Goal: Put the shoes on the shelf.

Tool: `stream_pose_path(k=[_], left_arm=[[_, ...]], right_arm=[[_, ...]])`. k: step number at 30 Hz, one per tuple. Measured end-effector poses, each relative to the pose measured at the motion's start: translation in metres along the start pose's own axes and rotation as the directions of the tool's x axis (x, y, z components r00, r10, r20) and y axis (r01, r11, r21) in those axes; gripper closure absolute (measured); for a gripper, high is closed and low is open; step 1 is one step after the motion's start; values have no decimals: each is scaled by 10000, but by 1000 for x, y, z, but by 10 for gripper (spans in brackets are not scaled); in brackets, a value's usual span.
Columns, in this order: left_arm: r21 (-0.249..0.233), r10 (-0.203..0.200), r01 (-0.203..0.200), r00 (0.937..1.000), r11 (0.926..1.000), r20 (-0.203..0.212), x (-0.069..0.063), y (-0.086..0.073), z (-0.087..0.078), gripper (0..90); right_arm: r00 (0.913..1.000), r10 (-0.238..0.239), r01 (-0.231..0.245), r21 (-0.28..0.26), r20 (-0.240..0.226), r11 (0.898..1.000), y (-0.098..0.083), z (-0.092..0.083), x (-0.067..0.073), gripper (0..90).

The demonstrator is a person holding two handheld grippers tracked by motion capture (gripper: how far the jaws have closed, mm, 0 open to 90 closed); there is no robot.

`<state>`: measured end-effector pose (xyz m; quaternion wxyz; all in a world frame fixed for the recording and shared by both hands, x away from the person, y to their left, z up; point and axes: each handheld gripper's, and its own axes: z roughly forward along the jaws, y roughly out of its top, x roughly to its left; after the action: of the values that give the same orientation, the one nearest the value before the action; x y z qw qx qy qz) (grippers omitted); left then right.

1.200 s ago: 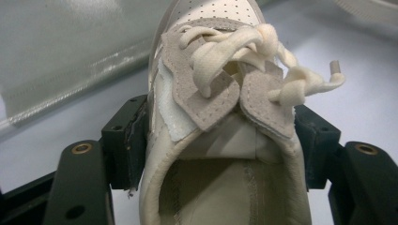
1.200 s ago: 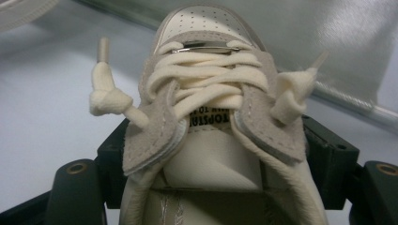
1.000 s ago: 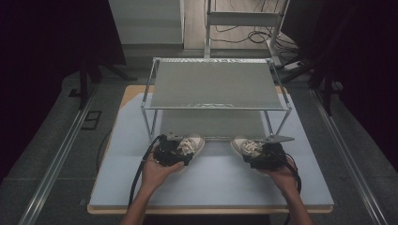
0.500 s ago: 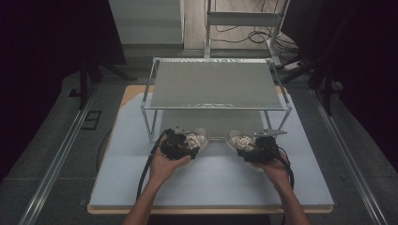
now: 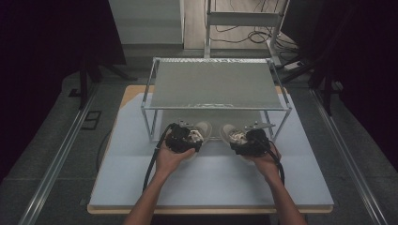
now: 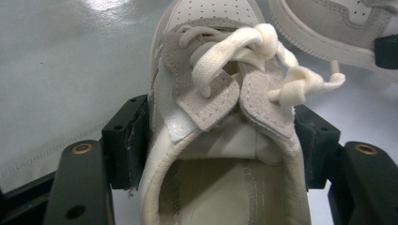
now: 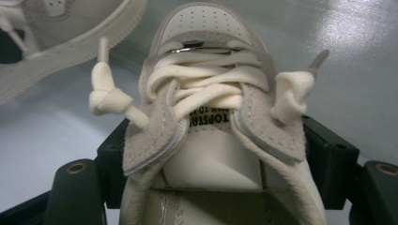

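Each of my grippers holds one sneaker of a cream and grey pair in front of a wire rack (image 5: 216, 84). My left gripper (image 5: 182, 138) is shut on the left sneaker (image 5: 202, 129), its black pads (image 6: 127, 140) pressing the sides of the collar behind the knotted laces (image 6: 234, 51). My right gripper (image 5: 252, 142) is shut on the right sneaker (image 5: 230, 133) the same way, with a pad (image 7: 326, 154) against the collar. Both toes point toward the space under the rack's shelf. The sneakers lie close together, side by side.
The metal rack's mesh shelf stands on thin legs (image 5: 149, 123) at the middle of the pale blue mat (image 5: 211, 183). A cable (image 5: 152, 161) trails from the left gripper along the forearm. Dark floor and rails flank the table.
Both hands have carried their sneakers forward toward the rack and inward toward each other. The grips have not changed.
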<state>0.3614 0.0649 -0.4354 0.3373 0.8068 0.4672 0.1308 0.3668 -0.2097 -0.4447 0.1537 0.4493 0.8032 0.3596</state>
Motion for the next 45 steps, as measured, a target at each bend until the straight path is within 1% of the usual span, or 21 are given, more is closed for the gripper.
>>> stream_pose_path(k=[5,7,13,14,16,19,23,26,29,31,32,34,35,36,38,39,40,41,42,44,45], left_arm=[[-17,-28,28,10000,10000,-61,2,5,6,322],[75,9,-9,10000,10000,-64,3,6,9,322],[125,-200,201,9998,9997,-85,2,9,18,322],[160,365,-363,9993,9992,-93,5,12,19,322],[176,368,-366,9992,9992,-156,4,14,20,321],[171,591,-587,9980,9981,-227,3,20,22,321],[150,616,-612,9977,9980,-296,2,24,24,321],[212,555,-548,9978,9983,-354,1,25,28,320],[245,362,-352,9985,9991,-421,1,26,32,320],[209,87,-79,9992,9998,-398,1,26,36,320],[207,-255,264,9988,9994,-426,-1,26,37,320],[233,-40,51,9988,9997,-491,3,26,40,319],[237,-154,166,9987,9996,-482,2,26,42,320],[290,-151,168,9984,9994,-551,3,27,43,319],[355,226,-206,9981,9992,-573,8,28,45,318],[343,-206,225,9983,9992,-541,6,27,47,318],[280,-311,325,9983,9991,-490,6,28,49,317],[286,-483,491,9985,9984,-266,5,28,50,317],[346,-300,312,9990,9989,-340,7,28,51,315],[398,-132,145,9994,9991,-325,6,30,52,311],[365,-266,288,9979,9989,-594,4,30,53,308]], right_arm=[[10000,44,-44,4,39,10000,5,8,2,265],[9999,67,-67,4,76,10000,7,12,3,264],[9997,190,-191,19,166,9998,10,21,2,264],[9996,217,-218,28,180,9998,10,23,2,264],[9994,282,-283,35,188,9996,10,25,2,264],[9991,334,-335,48,249,9994,12,29,1,264],[9983,466,-470,106,349,9988,12,32,-1,264],[9979,476,-479,54,429,9988,13,35,-3,264],[9976,521,-523,22,466,9986,14,38,-5,264],[9970,588,-588,2,511,9983,15,41,-6,263],[9966,635,-638,29,533,9980,15,42,-6,263],[9960,667,-669,14,589,9978,17,44,-6,263],[9957,698,-700,9,616,9975,18,45,-5,263],[9957,673,-674,-7,641,9977,20,46,-5,263],[9950,650,-653,17,756,9979,22,48,-3,263],[9950,653,-657,22,761,9978,23,49,-3,262],[9945,691,-696,47,784,9976,23,50,-3,262],[9941,744,-751,60,794,9972,24,52,-3,261],[9938,773,-781,67,802,9969,24,53,-3,261],[9933,826,-835,74,808,9965,24,54,-3,260],[9922,890,-899,63,871,9959,24,55,-4,259]])
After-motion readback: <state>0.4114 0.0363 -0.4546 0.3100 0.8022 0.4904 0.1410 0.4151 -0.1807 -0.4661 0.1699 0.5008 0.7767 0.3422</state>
